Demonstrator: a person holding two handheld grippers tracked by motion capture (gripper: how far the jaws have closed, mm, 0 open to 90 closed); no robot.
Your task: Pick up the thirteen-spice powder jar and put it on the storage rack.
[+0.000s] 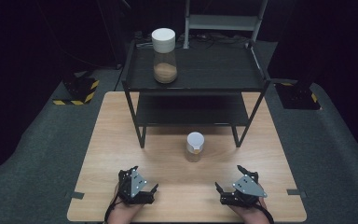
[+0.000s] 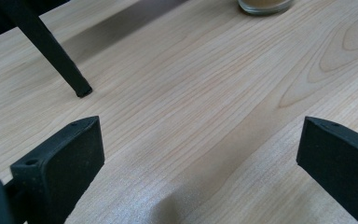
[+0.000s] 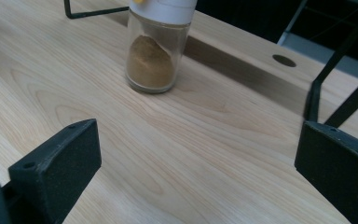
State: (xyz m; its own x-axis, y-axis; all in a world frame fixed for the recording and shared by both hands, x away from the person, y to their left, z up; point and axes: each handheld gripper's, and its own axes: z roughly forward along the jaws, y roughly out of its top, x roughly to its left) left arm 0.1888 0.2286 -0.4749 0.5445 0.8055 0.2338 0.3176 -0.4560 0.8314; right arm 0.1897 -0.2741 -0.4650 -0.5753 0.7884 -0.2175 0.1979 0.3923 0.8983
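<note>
Tongs rest apart and empty at the near edge of the desk (image 1: 121, 140): left tongs (image 1: 140, 184) near left, right tongs (image 1: 233, 184) near right. Between and beyond them stands the small jar (image 1: 195, 147) of brown powder, upright, just in front of the black shelf rack (image 1: 261, 88). A good reach would likely bring the right tongs level, straddling the glass below the white cap, then closing gently.

Black two-tier shelf (image 1: 196, 72) on the wooden table (image 1: 121, 154), large white-lidded jar (image 1: 164, 55) on its top tier.
</note>
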